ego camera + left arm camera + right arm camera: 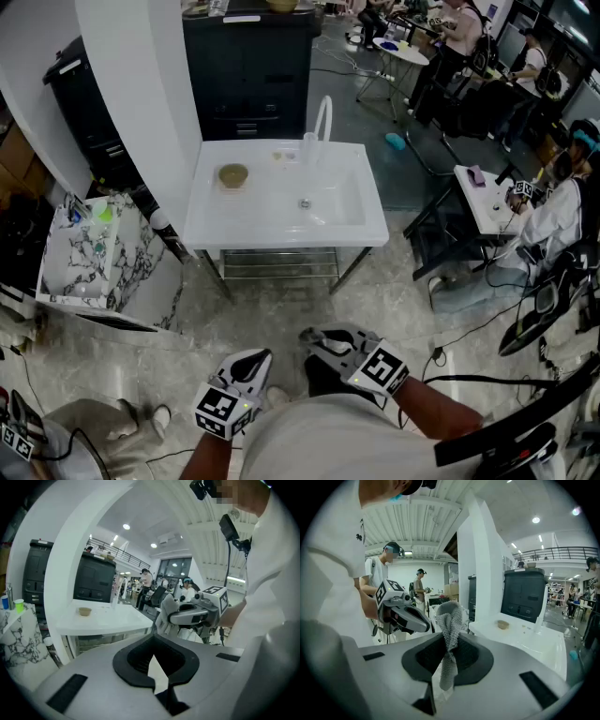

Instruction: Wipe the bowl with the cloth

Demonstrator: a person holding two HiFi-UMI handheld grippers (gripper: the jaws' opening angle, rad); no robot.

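The small tan round bowl (pixel 232 174) sits on the left deck of the white sink counter (pixel 281 230), nothing touching it; by my judgement, all the wiping remains to do; the grey knitted cloth (pixel 451 620) is clamped in the right gripper (pixel 446 660), well apart from the bowl; the left gripper (pixel 157 670) beside it is clenched on nothing.

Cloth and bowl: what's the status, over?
Left gripper shut, empty; right gripper shut on cloth. Bowl on white sink counter, untouched, far ahead. No obstacle seen between.
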